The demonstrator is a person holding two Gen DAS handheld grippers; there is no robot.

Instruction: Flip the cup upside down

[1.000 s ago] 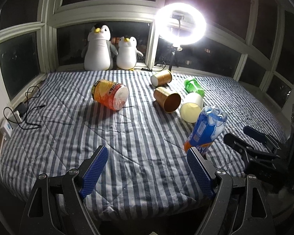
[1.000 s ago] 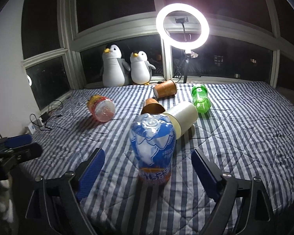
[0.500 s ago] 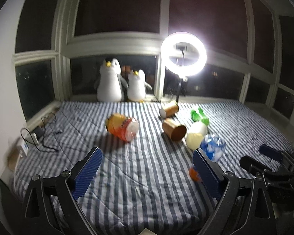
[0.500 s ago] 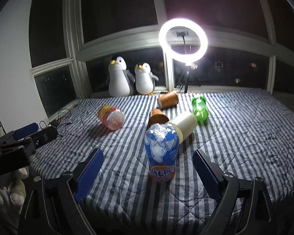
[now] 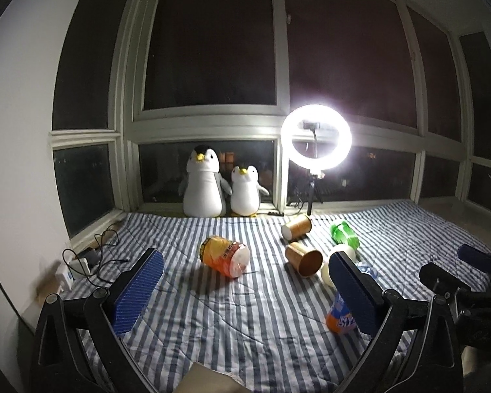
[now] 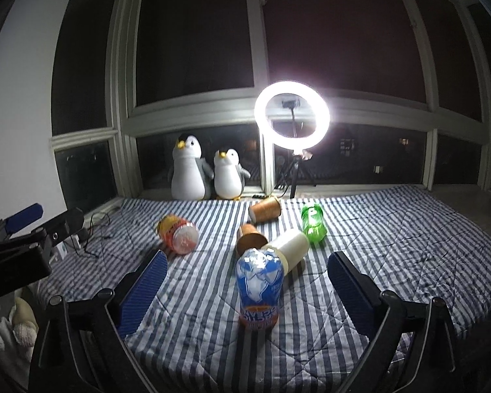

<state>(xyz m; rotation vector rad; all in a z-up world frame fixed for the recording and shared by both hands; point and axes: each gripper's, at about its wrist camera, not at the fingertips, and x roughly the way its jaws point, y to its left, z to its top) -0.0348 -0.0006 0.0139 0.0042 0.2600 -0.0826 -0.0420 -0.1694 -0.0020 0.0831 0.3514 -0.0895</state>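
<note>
A blue and orange cup (image 6: 259,291) stands upside down on the striped bed near its front edge; in the left wrist view (image 5: 341,315) my right-hand finger partly hides it. My right gripper (image 6: 245,291) is open and empty, pulled back from the cup. My left gripper (image 5: 245,291) is open and empty, back from the bed's front edge. An orange cup (image 5: 225,255) (image 6: 178,235), two brown paper cups (image 5: 304,258) (image 5: 297,226), a white cup (image 6: 288,249) and a green cup (image 6: 314,224) lie on their sides.
The striped blanket (image 5: 229,321) covers the bed. Two penguin plush toys (image 5: 203,186) (image 5: 245,193) and a lit ring light on a tripod (image 5: 316,140) stand at the window. A charger and cables (image 5: 88,258) lie at the left edge.
Both grippers have drawn back and tilted up from the bed, so the cups look smaller and lower. The blue and orange cup stays standing upside down.
</note>
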